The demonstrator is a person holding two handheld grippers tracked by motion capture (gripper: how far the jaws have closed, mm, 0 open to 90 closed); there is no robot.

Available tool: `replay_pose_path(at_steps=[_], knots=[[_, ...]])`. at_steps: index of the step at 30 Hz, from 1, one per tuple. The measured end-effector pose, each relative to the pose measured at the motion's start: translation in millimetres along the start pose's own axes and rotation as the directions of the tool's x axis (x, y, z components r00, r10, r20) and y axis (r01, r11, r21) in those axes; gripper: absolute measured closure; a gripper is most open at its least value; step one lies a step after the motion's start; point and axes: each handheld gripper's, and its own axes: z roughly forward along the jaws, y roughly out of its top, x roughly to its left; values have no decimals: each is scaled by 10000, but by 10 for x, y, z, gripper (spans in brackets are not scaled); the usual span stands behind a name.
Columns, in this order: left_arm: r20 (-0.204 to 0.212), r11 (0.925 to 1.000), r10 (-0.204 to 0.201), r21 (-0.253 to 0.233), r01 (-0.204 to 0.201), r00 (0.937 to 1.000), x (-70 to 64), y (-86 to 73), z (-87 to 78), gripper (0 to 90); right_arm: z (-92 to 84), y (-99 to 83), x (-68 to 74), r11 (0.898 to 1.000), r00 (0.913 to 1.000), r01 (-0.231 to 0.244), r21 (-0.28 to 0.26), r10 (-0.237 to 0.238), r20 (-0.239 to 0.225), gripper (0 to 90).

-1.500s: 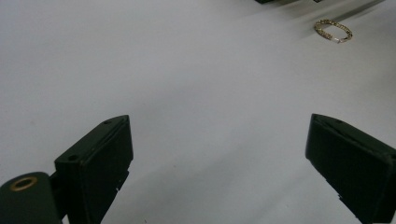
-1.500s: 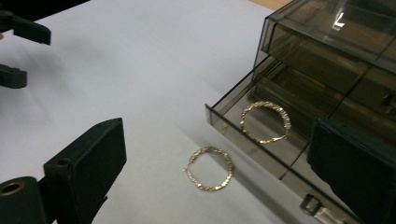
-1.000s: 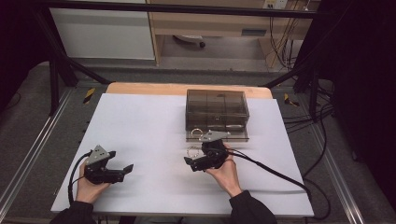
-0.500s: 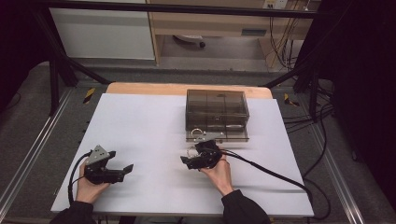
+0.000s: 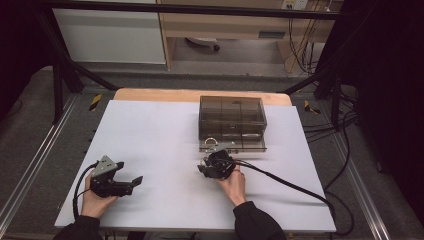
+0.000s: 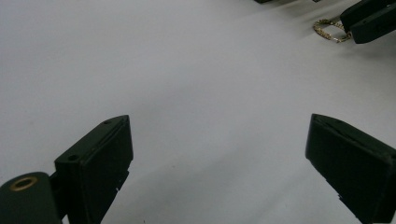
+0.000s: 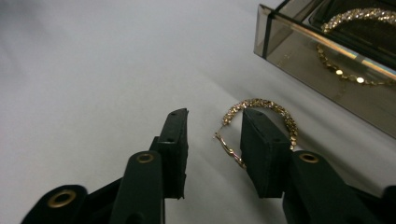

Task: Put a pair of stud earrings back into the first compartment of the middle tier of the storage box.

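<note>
No legible writing. Counter (image 5: 150, 135): matte white sheet over wood. Box (image 5: 232, 117): smoked clear acrylic, rectangular, drawer out, gold chains inside. Bracelet (image 7: 261, 105): gold, sparkly links, looped, flat on counter at box's 7 o'clock. Right gripper (image 7: 212, 140): jaws partly parted, empty, tips over bracelet. Left gripper (image 6: 219, 154): wide apart, empty.

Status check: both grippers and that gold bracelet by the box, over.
Left gripper open, idle on the table. Right gripper open, jaws low at the gold bracelet, not gripping. Bracelet lies flat before the smoked drawer box. Nothing in the way.
</note>
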Motion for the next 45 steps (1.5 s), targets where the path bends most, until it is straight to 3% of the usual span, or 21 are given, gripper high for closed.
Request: replay_pose_path(at_steps=[19,27,45], knots=[[0,10000,8,10,-8,10000,0,0,2,73,42,-14,-43,9983,9989,438,376,-443,131,855],[2,10000,10,16,-10,10000,0,0,3,73,35,-15,-31,9985,9994,355,417,-353,-67,878],[-8,10000,18,15,-18,10000,0,0,3,73,29,-30,-16,9971,9979,632,417,-638,130,891]])
